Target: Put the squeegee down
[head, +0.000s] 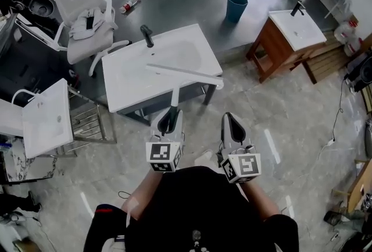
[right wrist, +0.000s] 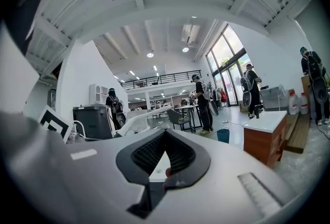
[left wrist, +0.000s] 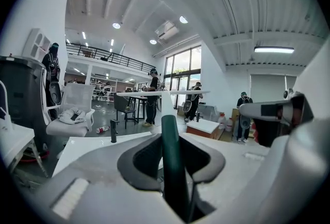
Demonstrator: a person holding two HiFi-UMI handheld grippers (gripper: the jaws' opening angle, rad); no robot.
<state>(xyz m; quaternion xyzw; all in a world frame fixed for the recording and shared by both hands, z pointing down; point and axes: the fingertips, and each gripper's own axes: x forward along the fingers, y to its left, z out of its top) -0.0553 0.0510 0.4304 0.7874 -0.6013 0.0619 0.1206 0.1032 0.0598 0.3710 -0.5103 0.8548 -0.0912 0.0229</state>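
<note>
The left gripper is clenched on the dark green grip of the squeegee. The left gripper view shows this grip standing straight between the two dark pads, which press on it from both sides. From there a white shaft goes forward past the front edge of the white washbasin, and the long white blade sits crosswise over the front right part of that washbasin. I cannot tell whether the blade touches the surface or is a little above it. The right gripper is beside the left one, in front of the washbasin; its jaws are together and it holds nothing. I judge that the squeegee is light and stiff, probably plastic with a soft rubber edge, so it should not bend or break easily. However, it is long, and the wide blade at the far end may make it swing or turn in the pads. The green grip near the end seems the best place to hold it, as now. The smooth washbasin may let it slide when it is released.
</note>
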